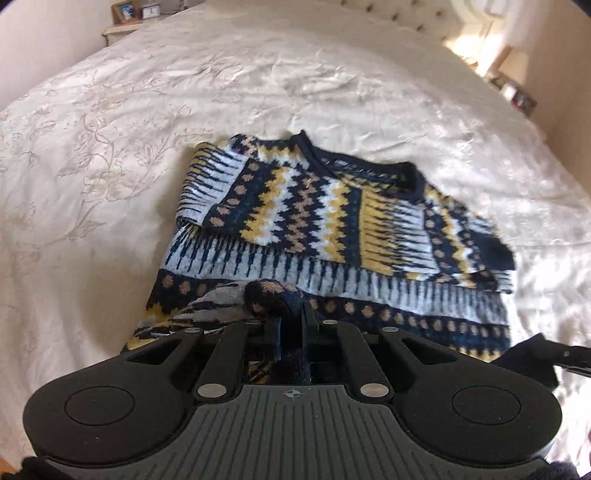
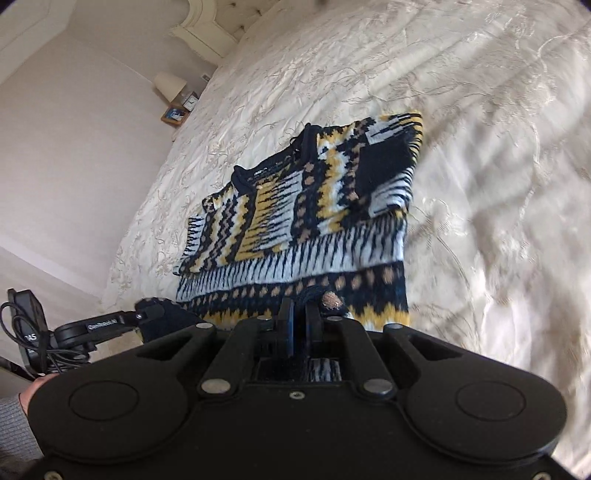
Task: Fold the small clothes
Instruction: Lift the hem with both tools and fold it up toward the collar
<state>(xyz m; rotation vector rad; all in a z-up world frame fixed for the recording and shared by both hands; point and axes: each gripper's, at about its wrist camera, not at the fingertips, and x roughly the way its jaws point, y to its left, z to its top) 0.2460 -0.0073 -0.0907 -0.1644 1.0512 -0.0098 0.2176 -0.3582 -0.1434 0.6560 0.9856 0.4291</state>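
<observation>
The patterned sweater [image 1: 321,221] lay on the white bed [image 1: 110,147], its sleeves folded across the chest and its collar toward 12 o'clock. The left gripper [image 1: 291,325] was closed on the bunched hem at 6 o'clock. The right gripper [image 2: 299,317] also pinched the hem, at the sweater's near edge.

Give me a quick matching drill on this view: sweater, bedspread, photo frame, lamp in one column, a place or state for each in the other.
1 sweater
2 bedspread
3 photo frame
4 lamp

a cream, flower-stitched
b sleeves folded in, hem pinched by both grippers
c wooden, on the far nightstand
d pale shade, beside the headboard

Pairs: 1-b, 2-a, 3-c, 4-d
</observation>
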